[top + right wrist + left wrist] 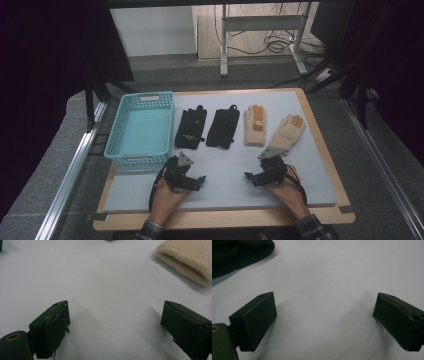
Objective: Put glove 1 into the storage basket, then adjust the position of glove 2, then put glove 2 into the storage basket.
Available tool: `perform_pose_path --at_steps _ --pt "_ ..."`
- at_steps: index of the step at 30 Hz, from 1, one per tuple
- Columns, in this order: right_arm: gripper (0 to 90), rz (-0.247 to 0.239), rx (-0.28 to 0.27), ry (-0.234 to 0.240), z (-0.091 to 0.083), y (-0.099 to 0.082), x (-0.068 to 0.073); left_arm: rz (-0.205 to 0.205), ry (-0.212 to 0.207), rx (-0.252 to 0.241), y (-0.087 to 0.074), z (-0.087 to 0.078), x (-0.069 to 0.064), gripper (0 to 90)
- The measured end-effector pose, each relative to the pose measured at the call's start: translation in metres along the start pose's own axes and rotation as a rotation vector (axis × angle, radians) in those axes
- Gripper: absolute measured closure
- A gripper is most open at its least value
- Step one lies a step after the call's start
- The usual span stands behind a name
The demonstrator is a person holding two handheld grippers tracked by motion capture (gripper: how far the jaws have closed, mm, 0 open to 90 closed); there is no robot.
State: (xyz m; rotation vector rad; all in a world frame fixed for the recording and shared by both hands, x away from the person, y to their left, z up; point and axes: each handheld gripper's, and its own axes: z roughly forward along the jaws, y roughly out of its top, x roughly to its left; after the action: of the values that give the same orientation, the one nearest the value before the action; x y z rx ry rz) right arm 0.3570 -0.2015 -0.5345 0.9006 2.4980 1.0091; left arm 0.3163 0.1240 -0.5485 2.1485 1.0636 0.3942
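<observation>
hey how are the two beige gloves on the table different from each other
The left beige glove lies straight, fingers pointing away from the person; the right beige glove is tilted, fingers angled up and to the right. The left beige glove has its orange-tipped fingers bunched close together; the right beige glove's are spread a little. The right beige glove lies nearer the right gripper. Both are fuzzy beige with orange fingertips.

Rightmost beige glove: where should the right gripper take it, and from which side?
Probably at the cuff. The beige glove lies flat and tilted, fingertips toward the far right, cuff toward the right gripper, so the cuff is its nearest edge. In the right gripper view the cuff looks thick and rolled, giving the open jaws something to pinch. Come in low from the near side, along the mat.
</observation>
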Motion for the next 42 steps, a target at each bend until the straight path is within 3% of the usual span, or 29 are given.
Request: perform_pose_path --at_steps 22,32,42 --pt "12.5 0.024 0.009 0.011 0.003 0.008 -0.001 0.001 0.001 -0.002 0.0 0.0 0.0 5.3" --pt "16.6 0.029 -0.007 0.016 0.006 0.036 -0.009 0.001 0.0 -0.002 0.0 0.0 0.0 5.3" --pt "22.0 0.042 -0.03 0.025 0.027 0.068 -0.023 0.001 0.0 -0.002 0.0 0.0 0.0 5.3"
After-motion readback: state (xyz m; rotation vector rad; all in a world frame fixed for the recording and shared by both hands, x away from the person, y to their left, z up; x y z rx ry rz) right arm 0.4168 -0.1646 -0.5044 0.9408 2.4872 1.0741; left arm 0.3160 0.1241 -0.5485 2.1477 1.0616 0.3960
